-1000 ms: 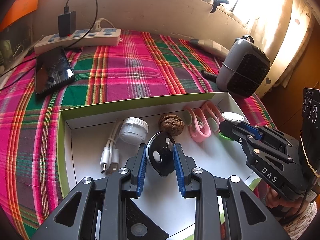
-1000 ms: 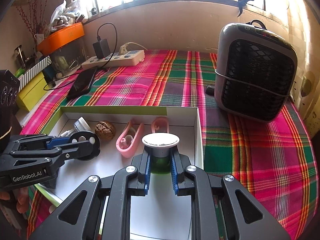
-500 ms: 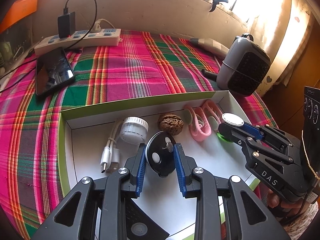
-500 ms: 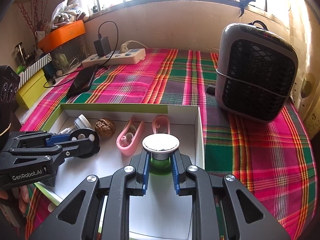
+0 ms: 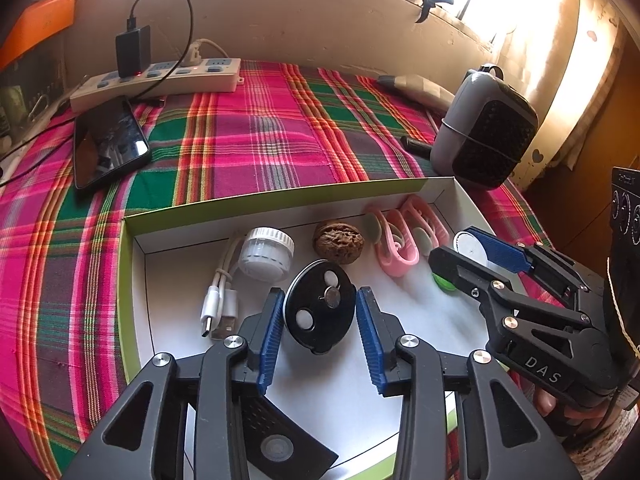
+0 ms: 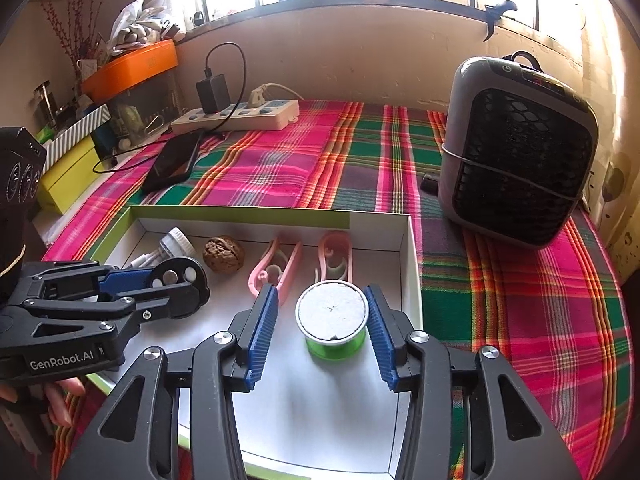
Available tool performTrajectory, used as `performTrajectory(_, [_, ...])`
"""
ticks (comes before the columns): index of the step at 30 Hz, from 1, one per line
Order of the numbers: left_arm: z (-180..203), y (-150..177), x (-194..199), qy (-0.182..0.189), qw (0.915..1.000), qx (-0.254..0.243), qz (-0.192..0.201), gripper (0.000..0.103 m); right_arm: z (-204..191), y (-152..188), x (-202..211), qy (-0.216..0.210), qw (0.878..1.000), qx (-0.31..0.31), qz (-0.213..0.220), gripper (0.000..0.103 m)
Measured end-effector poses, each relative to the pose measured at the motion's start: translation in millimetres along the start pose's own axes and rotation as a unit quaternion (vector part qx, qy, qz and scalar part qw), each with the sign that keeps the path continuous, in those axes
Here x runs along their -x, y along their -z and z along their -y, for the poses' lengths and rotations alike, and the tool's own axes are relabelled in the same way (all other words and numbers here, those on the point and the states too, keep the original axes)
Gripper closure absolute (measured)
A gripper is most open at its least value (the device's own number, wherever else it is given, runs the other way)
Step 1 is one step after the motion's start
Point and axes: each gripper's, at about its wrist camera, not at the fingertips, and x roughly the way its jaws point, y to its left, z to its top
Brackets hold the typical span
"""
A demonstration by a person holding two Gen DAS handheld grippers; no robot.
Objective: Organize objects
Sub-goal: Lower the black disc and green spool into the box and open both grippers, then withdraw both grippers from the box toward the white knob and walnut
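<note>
A white shallow box with green rim [image 5: 280, 196] [image 6: 240, 212] lies on the plaid cloth. Inside it are a white cable [image 5: 218, 304], a white cap [image 5: 266, 254], a walnut [image 5: 338, 242] [image 6: 223, 253], two pink clips [image 5: 394, 240] [image 6: 276, 272], a black disc [image 5: 320, 306] [image 6: 178, 282] and a green spool with a white top [image 6: 332, 320] [image 5: 466, 246]. My left gripper [image 5: 320, 316] is open, its pads apart on either side of the black disc. My right gripper [image 6: 320, 320] is open around the green spool, which stands on the box floor.
A grey heater [image 6: 520, 168] [image 5: 486, 136] stands right of the box. A phone [image 5: 108, 144] [image 6: 176, 160] and a power strip with a charger [image 5: 160, 80] [image 6: 240, 116] lie at the back left. An orange tray and boxes [image 6: 128, 68] sit on the far left.
Both grippers have opened: the left one let go of the black disc, the right one let go of the green spool. Both objects now rest in the box.
</note>
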Motion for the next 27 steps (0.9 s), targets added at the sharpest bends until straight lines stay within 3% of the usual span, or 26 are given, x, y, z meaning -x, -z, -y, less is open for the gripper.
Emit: performTrajectory(27, [13.5, 17.9, 35.3, -0.022, 0.9994, -0.016, 0.023, 0.065, -7.0, 11.2, 36.8, 0.007, 1.0, -0.016, 0.026, 0.057])
